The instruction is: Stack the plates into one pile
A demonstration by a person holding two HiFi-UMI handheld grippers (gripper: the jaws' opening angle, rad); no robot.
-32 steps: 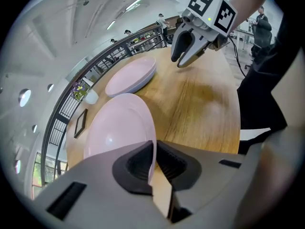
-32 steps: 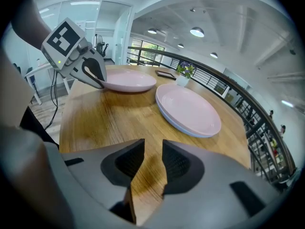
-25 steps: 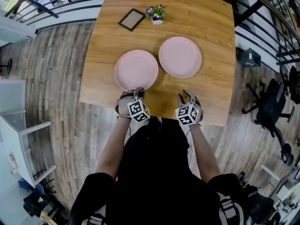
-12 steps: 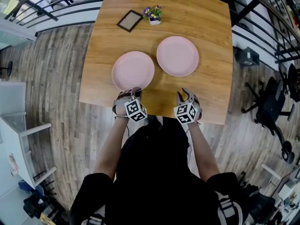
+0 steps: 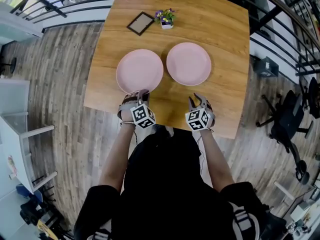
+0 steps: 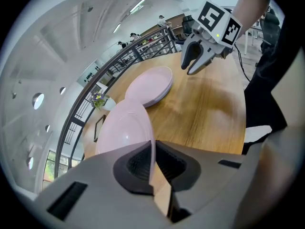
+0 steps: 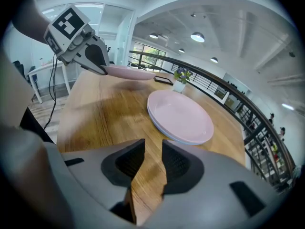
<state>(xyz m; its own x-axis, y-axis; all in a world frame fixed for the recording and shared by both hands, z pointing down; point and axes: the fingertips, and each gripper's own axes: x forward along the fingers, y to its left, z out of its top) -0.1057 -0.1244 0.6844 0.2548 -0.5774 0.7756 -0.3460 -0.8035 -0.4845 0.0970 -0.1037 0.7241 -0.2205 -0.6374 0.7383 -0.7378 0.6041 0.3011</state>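
Pink plate (image 5: 139, 70), rim hidden inside clamped left hand-held gripper (image 5: 141, 92); right hand-held gripper (image 5: 196, 100) apart.

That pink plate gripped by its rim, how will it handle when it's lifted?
Probably stiff: the left plate looks flat and unbent though the left hand-held gripper pinches only its near rim. Held at one edge, it may tilt or slip, since its surface looks smooth and glossy.

Dark picture frame (image 5: 140, 23) beside small flower pot (image 5: 166, 18) on wooden table (image 5: 225, 24)
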